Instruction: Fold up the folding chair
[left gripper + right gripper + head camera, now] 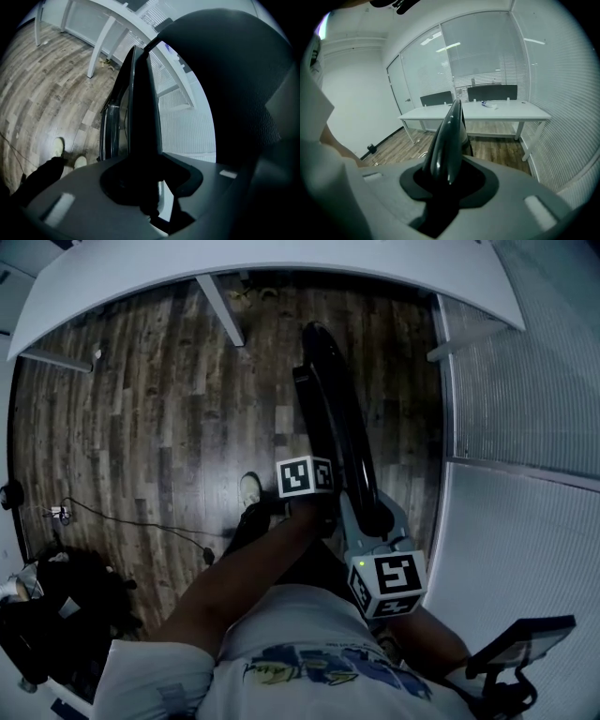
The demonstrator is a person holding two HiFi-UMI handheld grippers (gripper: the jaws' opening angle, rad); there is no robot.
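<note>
Wood-plank floor (141,409) of a small office, white desk (281,268) along the far edge, slatted blinds (534,381) on the right: that's the setting in the head view as you stand over the folding chair (333,418). Chair is black, at frame ctr, seat and back brought close together so it reads as one narrow slab seen edge-on. Can't tell if its feet touch the planks. Your left gripper (317,502) meets it from the left w/ its marker cube (305,476) facing up. Your right gripper (367,535) sits nearer you on the same end, its own marker cube (389,582) showing a small green light. Both arms reach in from the bottom of frame. One pale shoe (249,488) is just left of the chair, and a thin cable (141,521) trails across the planks well to the left.

Left gripper view: fingers are closed on a thin dark edge of the chair (140,112), which rises straight out from btwn them. A second dark panel fills the right side, and two shoes (58,146) show on the planks at lower left.

Right gripper view: fingers likewise clamped narrow on a glossy black rim of the chair (447,136), w/ the desk (501,110) and a glass wall (478,51) in the bkgd.
</note>
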